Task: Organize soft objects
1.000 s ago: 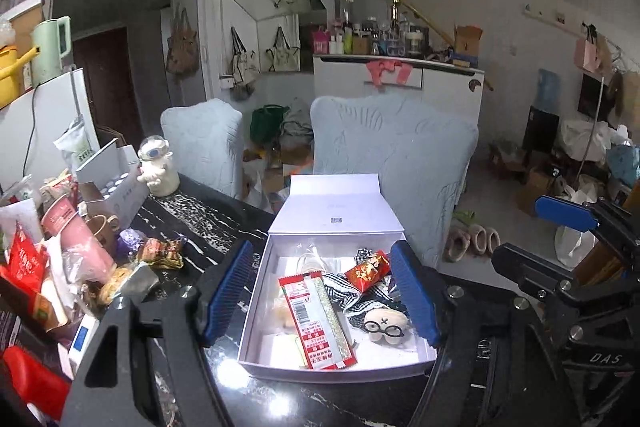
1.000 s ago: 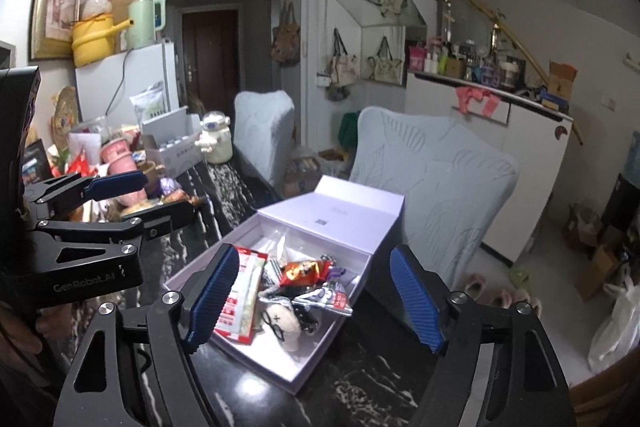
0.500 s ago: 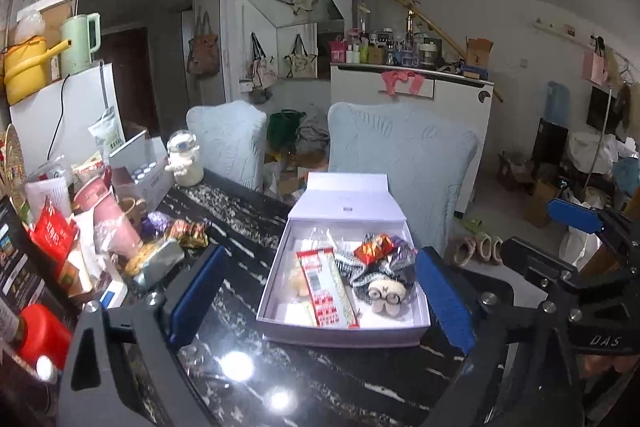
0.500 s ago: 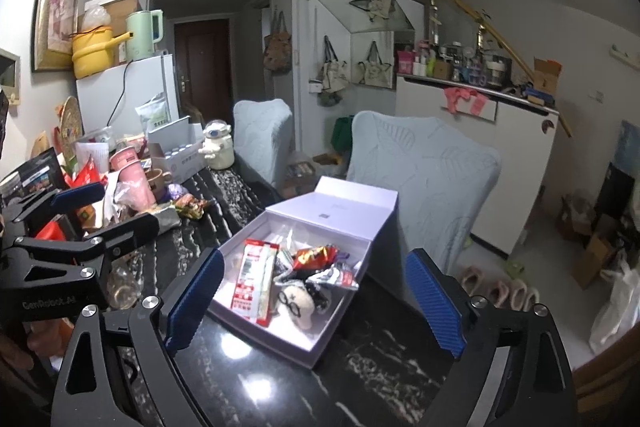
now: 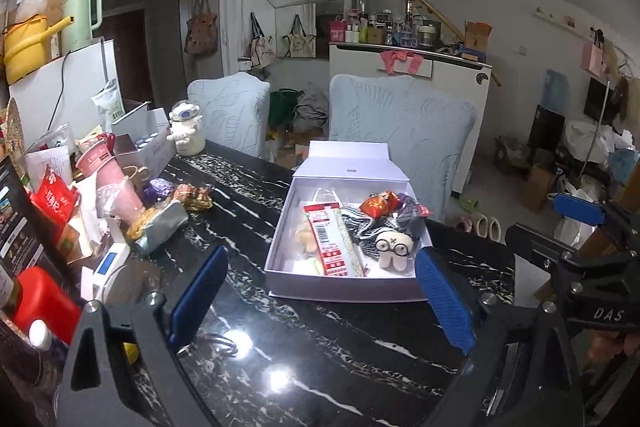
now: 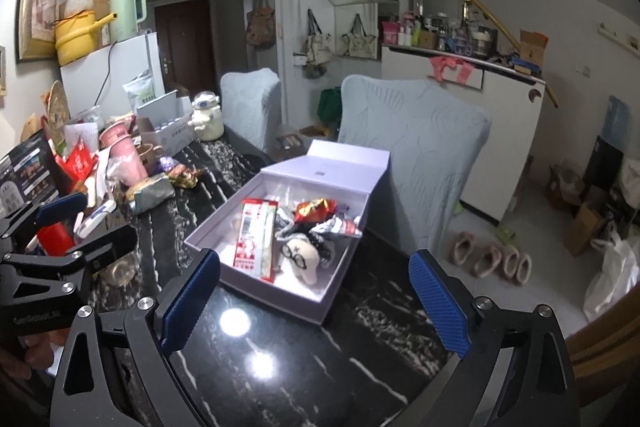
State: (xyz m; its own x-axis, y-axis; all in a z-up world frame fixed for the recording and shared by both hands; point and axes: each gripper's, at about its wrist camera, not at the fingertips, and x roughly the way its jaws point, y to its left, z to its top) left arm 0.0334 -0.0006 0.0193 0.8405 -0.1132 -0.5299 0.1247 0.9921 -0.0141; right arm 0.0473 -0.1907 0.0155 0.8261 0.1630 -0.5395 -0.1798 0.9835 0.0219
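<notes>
Glossy black marble-look table point(image 5: 328, 343); matt cardboard box point(image 5: 344, 285).

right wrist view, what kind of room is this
Most likely the dining area of a lived-in home: a black marble table with covered dining chairs, a fridge topped with a kettle, and slippers on the floor.

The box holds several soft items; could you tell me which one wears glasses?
The cream plush toy at the box's near right corner; the striped fabric and snack packets beside it have none.

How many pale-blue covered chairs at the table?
2. One pale-blue covered chair stands right behind the open lavender box; the other sits further left along the far edge. More may be hidden.
</notes>
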